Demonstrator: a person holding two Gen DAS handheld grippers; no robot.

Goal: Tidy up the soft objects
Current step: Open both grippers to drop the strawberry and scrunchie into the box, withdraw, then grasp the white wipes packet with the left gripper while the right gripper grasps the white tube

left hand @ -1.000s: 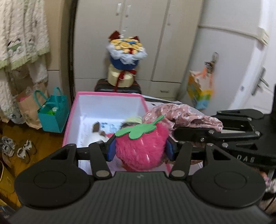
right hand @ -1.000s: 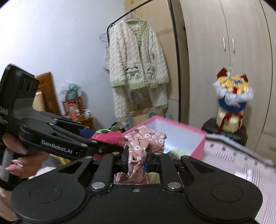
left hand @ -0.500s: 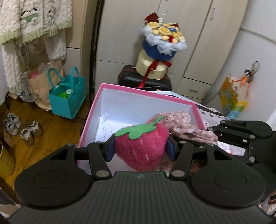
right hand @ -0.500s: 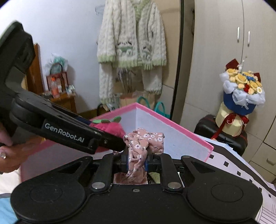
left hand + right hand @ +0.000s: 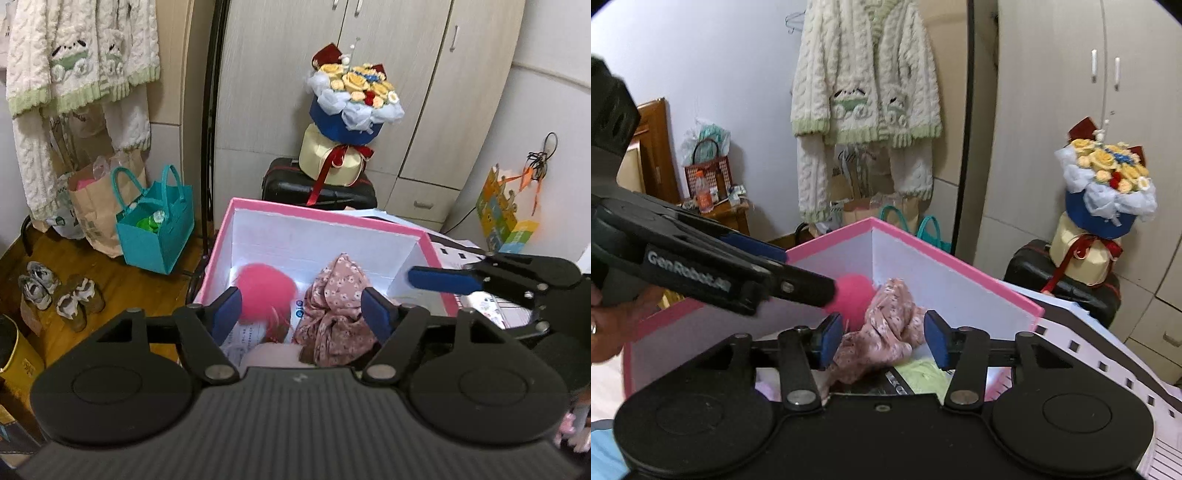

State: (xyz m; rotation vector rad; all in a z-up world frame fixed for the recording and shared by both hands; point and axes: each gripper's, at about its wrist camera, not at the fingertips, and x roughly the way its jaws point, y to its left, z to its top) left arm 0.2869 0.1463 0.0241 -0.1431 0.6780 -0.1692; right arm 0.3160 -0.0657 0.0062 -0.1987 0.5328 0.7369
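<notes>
Fingers (image 5: 827, 338) opening, shoes (image 5: 59, 295) left view only

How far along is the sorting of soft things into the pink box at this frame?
Done: the pink plush and floral cloth lie inside the box. In hand: nothing; the left claw and right claw are opening, pads clear. Left: withdrawing; other loose items aren't visible.

Both wrist views close, angled down into pink box (image 5: 325, 218).
</notes>
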